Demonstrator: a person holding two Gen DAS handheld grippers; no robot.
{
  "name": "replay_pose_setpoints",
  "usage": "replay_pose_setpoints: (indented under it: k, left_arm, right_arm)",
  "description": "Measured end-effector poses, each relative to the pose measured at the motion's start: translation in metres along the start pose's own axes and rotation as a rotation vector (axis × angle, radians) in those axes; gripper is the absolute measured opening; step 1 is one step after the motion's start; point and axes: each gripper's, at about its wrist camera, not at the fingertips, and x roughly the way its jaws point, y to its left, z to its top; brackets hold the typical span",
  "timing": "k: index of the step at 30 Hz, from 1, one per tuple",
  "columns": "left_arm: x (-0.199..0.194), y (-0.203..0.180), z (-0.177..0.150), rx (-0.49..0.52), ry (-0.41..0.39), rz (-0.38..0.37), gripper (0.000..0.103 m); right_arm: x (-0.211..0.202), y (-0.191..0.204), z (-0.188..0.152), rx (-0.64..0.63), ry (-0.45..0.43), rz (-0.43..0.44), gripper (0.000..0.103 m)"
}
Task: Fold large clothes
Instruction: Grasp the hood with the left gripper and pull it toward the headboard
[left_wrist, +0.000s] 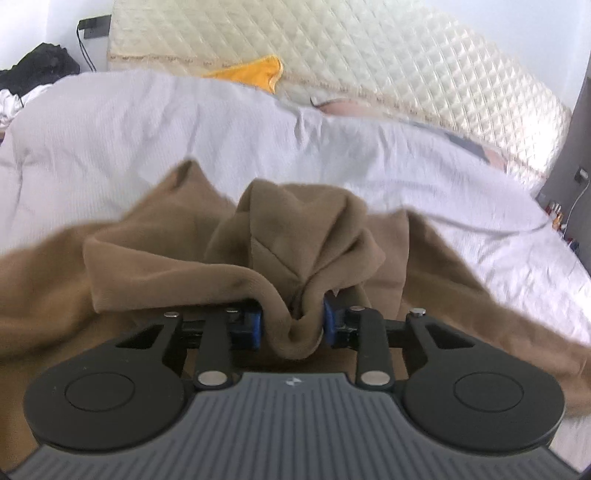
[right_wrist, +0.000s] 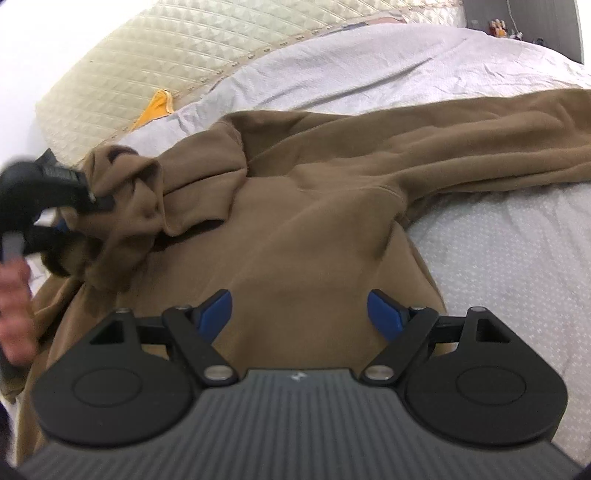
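A brown hoodie (right_wrist: 314, 206) lies spread across a bed (right_wrist: 498, 266) covered in a pale, finely patterned sheet. Its body sits in the middle of the bed, and one long sleeve (right_wrist: 480, 136) stretches out flat toward the right edge of the right wrist view.

The left gripper (left_wrist: 293, 321) has its jaws pinching a thick fold of the hoodie's fabric, the blue pads pressing in from both sides, with a lump of cloth drooping between them. Beyond that pinch the fabric bunches up into a crumpled mound (it looks like the hood, though the folds make it hard to be sure). From the right wrist view the same gripper (right_wrist: 92, 199) shows at the left edge, blurred, with the bunched cloth raised above the rest of the garment and the person's hand (right_wrist: 14, 306) just below it.

The right gripper (right_wrist: 299, 314) hovers over the hoodie's torso with its jaws spread wide, nothing between the blue pads.

A cream quilted headboard (left_wrist: 369, 55) runs along the far side of the bed, and an orange cloth (left_wrist: 255, 72) lies against it.
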Motion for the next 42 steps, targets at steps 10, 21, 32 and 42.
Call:
replay_pose_setpoints:
  k: [10,21,32,42]
  left_arm:
    - [0.02,-0.031,0.158,0.077,-0.218,0.09,0.027]
    - [0.187,-0.056,0.258,0.073,-0.217,0.238,0.024]
    - [0.296,-0.019,0.249,-0.005,-0.161,0.287,0.029]
    - [0.21,-0.031,0.22,0.011,-0.122,0.205,0.076]
  right_arm:
    - [0.001,0.0,-0.002,-0.003,-0.03,0.005,0.082]
    - [0.029,0.01,-0.001,-0.085,-0.137,0.033,0.082]
    - [0.066,0.01,0.002,-0.161,-0.129,-0.002,0.084]
    - [0.064,0.008,0.008,-0.151,-0.132,0.027,0.082]
